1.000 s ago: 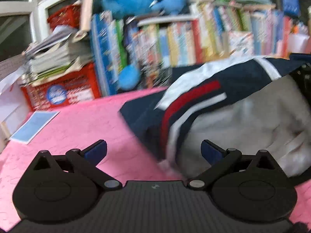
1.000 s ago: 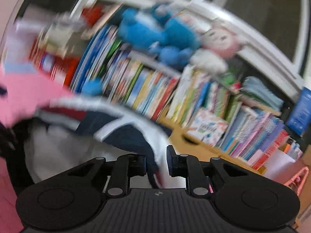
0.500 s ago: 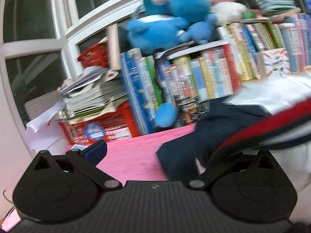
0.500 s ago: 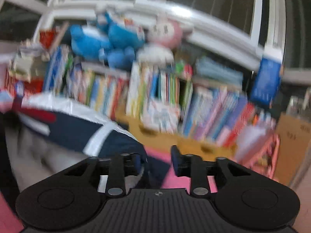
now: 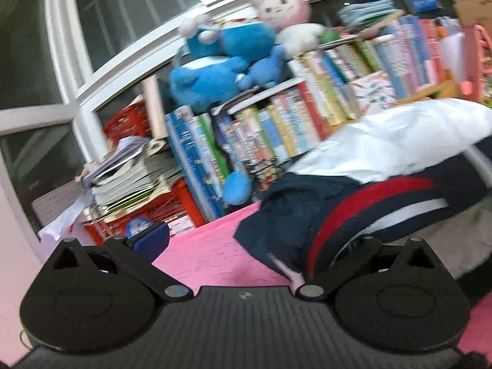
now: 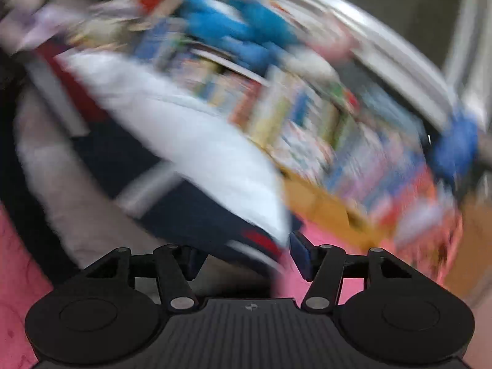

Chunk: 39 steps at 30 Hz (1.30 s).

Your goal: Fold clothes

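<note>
A navy jacket [image 5: 307, 215] with white, red and grey panels lies bunched on the pink mat [image 5: 212, 264]. My left gripper [image 5: 246, 243] is open; its left finger [image 5: 150, 240] shows over the mat and the jacket's edge covers its right finger. In the blurred right wrist view the jacket [image 6: 190, 203] spreads across the left and middle. My right gripper [image 6: 246, 258] is open, and the jacket's corner lies between the fingers without being pinched.
A shelf of upright books [image 5: 307, 117] runs along the back with blue plush toys [image 5: 221, 67] and a pink one [image 5: 283, 15] on top. A red crate [image 5: 147, 215] with stacked papers stands at the back left. A window is behind.
My right gripper has opened and let go of the jacket, and it is swinging fast. My left gripper has stayed open and tilted up, with the jacket now draped over its right finger.
</note>
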Motion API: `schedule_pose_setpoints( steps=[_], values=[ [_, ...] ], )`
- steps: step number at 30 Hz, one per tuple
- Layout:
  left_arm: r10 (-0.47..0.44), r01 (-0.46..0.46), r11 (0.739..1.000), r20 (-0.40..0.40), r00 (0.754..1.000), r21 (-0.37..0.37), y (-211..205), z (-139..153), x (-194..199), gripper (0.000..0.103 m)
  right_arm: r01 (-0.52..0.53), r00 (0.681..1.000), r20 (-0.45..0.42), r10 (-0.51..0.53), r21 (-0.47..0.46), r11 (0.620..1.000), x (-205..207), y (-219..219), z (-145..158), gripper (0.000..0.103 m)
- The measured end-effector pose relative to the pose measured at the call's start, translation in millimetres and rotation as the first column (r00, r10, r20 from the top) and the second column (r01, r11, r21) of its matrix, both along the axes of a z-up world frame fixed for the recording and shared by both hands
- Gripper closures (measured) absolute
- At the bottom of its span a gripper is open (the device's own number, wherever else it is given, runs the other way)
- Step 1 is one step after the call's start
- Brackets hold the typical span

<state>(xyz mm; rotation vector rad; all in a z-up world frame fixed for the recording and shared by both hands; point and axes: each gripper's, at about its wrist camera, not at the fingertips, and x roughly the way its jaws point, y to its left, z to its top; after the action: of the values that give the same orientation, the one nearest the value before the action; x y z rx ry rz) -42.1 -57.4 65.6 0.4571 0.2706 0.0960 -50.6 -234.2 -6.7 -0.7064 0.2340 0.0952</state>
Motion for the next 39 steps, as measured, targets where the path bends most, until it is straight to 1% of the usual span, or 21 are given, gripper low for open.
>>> schedule_pose_setpoints(
  steps=[1, 2, 3, 5, 6, 10, 14, 18, 20, 22, 23, 25, 27, 29, 32, 34, 35, 36, 37, 38, 39],
  values=[
    [-0.012, 0.012, 1.000, 0.005, 1.000, 0.013, -2.6, -0.3, -3.5, 0.000, -0.005, 0.998, 0.055, 0.009, -0.079, 0.997, 2.6, 13.4, -10.7, 0.015],
    [-0.025, 0.025, 0.999, 0.011, 1.000, 0.026, -4.9, -0.4, -7.3, 0.000, -0.002, 0.993, 0.113, 0.020, -0.158, 0.988, 6.0, 26.4, -21.9, 0.021],
    [-0.038, 0.037, 0.999, 0.017, 0.999, 0.039, -7.2, -0.4, -11.1, 0.000, -0.002, 0.993, 0.117, 0.023, -0.177, 0.984, 11.2, 33.7, -25.5, 0.030],
    [-0.098, 0.096, 0.994, 0.031, 0.995, 0.045, -7.5, 0.5, -23.5, 0.000, -0.006, 0.997, 0.081, 0.009, -0.033, 0.999, 19.1, 31.8, -8.3, 0.087],
    [-0.125, 0.124, 0.991, 0.032, 0.992, 0.046, -7.5, 1.5, -28.7, 0.000, -0.001, 0.998, 0.067, -0.003, 0.057, 0.998, 21.5, 27.2, 3.9, 0.090],
    [-0.220, 0.218, 0.975, 0.052, 0.974, 0.047, -17.4, 7.4, -40.8, 0.000, -0.057, 0.996, 0.090, 0.025, 0.377, 0.924, 12.0, -4.0, 62.5, 0.090],
    [-0.304, 0.296, 0.950, 0.089, 0.948, 0.100, -53.1, 9.3, -43.6, 0.000, -0.154, 0.988, 0.068, 0.141, 0.564, 0.811, 5.6, -30.9, 98.6, 0.090],
    [-0.339, 0.321, 0.933, 0.098, 0.936, 0.165, -89.2, 2.9, -29.6, 0.000, -0.209, 0.973, 0.041, 0.229, 0.584, 0.785, -0.8, -31.1, 105.2, 0.090],
    [-0.265, 0.241, 0.953, 0.119, 0.957, 0.182, -95.2, 0.3, -10.9, 0.000, -0.222, 0.969, 0.035, 0.246, 0.571, 0.790, -2.3, -29.1, 102.4, 0.090],
    [-0.122, 0.108, 0.986, 0.115, 0.986, 0.123, -81.7, 8.4, 14.9, 0.000, -0.209, 0.971, 0.027, 0.236, 0.570, 0.795, -1.6, -33.3, 98.8, 0.090],
    [-0.072, 0.067, 0.996, 0.098, 0.993, 0.051, -66.3, 15.2, 24.4, 0.000, -0.194, 0.974, 0.019, 0.224, 0.571, 0.798, 0.0, -37.2, 96.9, 0.090],
    [0.015, -0.009, 0.995, 0.051, 0.999, -0.102, -34.6, 28.4, 41.6, 0.000, -0.161, 0.981, 0.000, 0.196, 0.573, 0.804, 3.3, -46.3, 92.9, 0.090],
    [-0.037, 0.042, 0.976, 0.028, 0.999, -0.216, -12.6, 38.8, 35.0, 0.001, -0.136, 0.982, -0.026, 0.186, 0.584, 0.800, 7.5, -53.8, 87.7, 0.089],
    [-0.180, 0.187, 0.957, 0.052, 0.982, -0.221, -4.9, 43.1, 10.0, 0.000, -0.117, 0.985, -0.036, 0.170, 0.589, 0.800, 11.6, -57.6, 83.4, 0.089],
    [-0.387, 0.390, 0.916, 0.044, 0.921, -0.091, -21.4, 34.3, -31.1, 0.000, -0.106, 0.983, -0.054, 0.175, 0.612, 0.784, 20.3, -58.8, 80.7, 0.089],
    [-0.489, 0.489, 0.872, 0.010, 0.872, 0.030, -42.3, 21.2, -51.7, 0.000, -0.105, 0.978, -0.072, 0.196, 0.640, 0.761, 26.9, -58.7, 80.3, 0.089],
    [-0.512, 0.510, 0.855, -0.002, 0.859, 0.091, -54.2, 12.4, -56.8, 0.000, -0.109, 0.975, -0.077, 0.208, 0.649, 0.753, 28.4, -57.2, 80.9, 0.089],
    [-0.529, 0.524, 0.838, -0.014, 0.849, 0.152, -66.3, 3.1, -60.8, 0.000, -0.113, 0.972, -0.082, 0.219, 0.657, 0.746, 29.5, -55.5, 81.7, 0.089],
    [-0.522, 0.518, 0.835, -0.027, 0.852, 0.184, -75.6, -5.1, -57.0, 0.000, -0.117, 0.969, -0.087, 0.231, 0.664, 0.738, 30.7, -53.8, 82.5, 0.089],
    [-0.511, 0.507, 0.836, -0.038, 0.858, 0.211, -84.4, -13.2, -51.7, 0.000, -0.124, 0.966, -0.088, 0.243, 0.667, 0.734, 29.8, -51.8, 83.5, 0.089],
    [-0.477, 0.473, 0.853, -0.039, 0.878, 0.219, -90.3, -18.9, -40.1, 0.000, -0.131, 0.963, -0.089, 0.255, 0.670, 0.731, 28.5, -49.8, 84.5, 0.089]
  ],
)
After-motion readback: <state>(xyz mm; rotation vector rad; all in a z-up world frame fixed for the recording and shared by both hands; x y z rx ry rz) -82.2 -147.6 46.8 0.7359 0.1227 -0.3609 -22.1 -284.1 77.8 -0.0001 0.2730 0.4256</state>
